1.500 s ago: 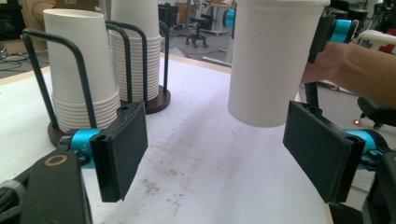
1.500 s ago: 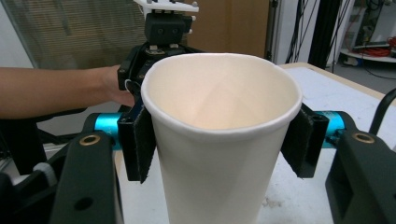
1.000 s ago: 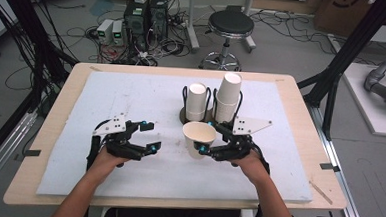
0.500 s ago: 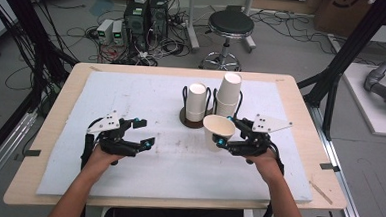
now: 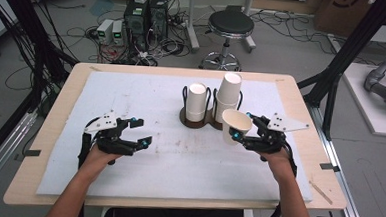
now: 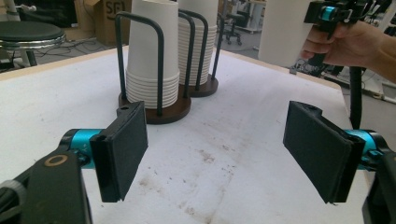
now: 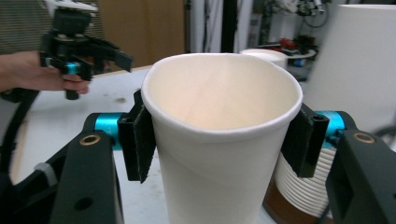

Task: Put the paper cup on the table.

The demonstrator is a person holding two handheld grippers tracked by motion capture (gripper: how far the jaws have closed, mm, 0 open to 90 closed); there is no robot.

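Beyond my wooden table [image 5: 54, 131] I see a grey floor [image 5: 294, 48], a black round stool [image 5: 230, 25], computer boxes [image 5: 146, 11] and many tangled cables [image 5: 80, 32].

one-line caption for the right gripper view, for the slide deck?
Right gripper clamps an upright, empty paper cup between its jaws, beside the cup stack.

The high view looks down and forward over the white-covered wooden table [image 5: 131, 93]. Both gripper views sit low, close to the dark round-based wire cup holder [image 6: 161, 109], facing it from opposite sides; all three views share that holder [image 5: 200, 120].
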